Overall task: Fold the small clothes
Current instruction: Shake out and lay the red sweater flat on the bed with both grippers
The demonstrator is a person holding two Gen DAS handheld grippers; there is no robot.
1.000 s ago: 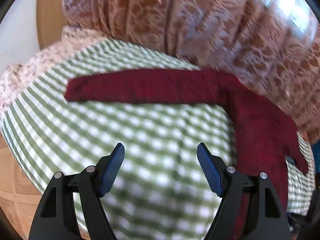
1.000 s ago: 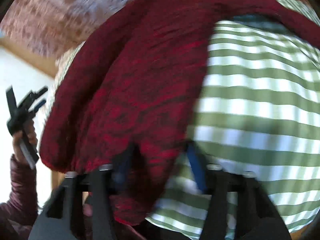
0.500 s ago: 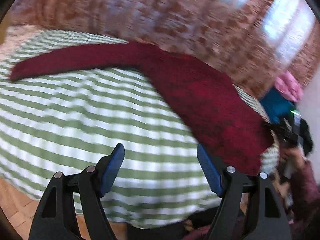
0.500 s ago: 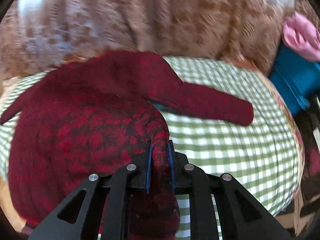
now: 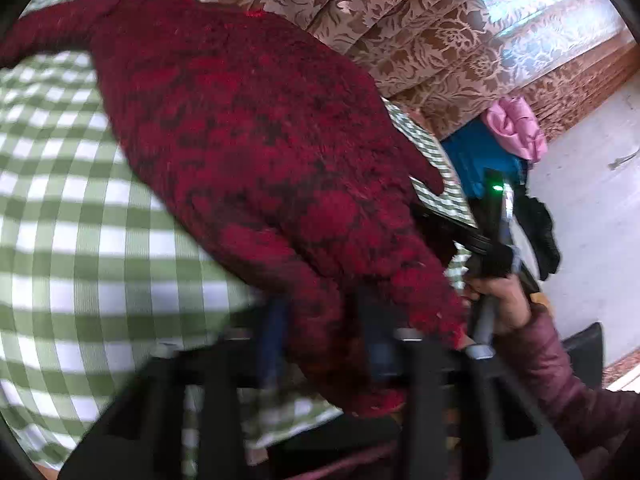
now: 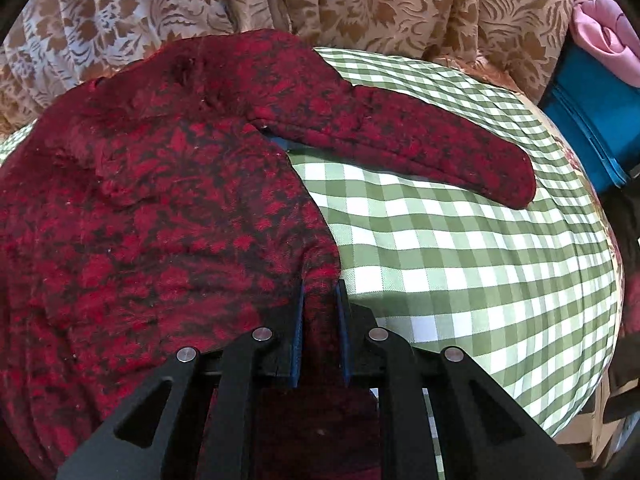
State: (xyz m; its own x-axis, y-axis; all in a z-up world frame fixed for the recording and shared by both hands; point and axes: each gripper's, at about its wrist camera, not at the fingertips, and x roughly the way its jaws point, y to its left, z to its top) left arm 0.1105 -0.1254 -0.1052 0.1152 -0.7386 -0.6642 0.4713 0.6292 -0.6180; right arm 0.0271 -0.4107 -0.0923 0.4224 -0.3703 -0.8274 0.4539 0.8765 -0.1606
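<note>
A dark red patterned sweater [image 5: 256, 140] lies spread on a green-and-white checked cloth [image 5: 60, 220]. At its near hem, my left gripper [image 5: 322, 320] is blurred, its jaws closing with red cloth filling the gap between them. In the right wrist view the sweater [image 6: 160, 200] covers the left half, and one sleeve [image 6: 420, 140] reaches right across the checked cloth [image 6: 460, 260]. My right gripper [image 6: 320, 320] is shut on a pinched fold of the hem. It also shows in the left wrist view as a black tool [image 5: 480, 240] in a hand [image 5: 500, 296].
A brown floral curtain [image 6: 320, 0] hangs right behind the padded surface. A blue box [image 6: 592, 120] with pink fabric [image 6: 604, 40] on top stands at the right. A dark garment [image 5: 540, 232] lies beside it. A maroon sleeve [image 5: 560, 380] fills the near right.
My left gripper swung right from the bare checks to the sweater's near hem, and its wide jaws narrowed around the cloth. The right gripper stayed shut on the hem as it shifted.
</note>
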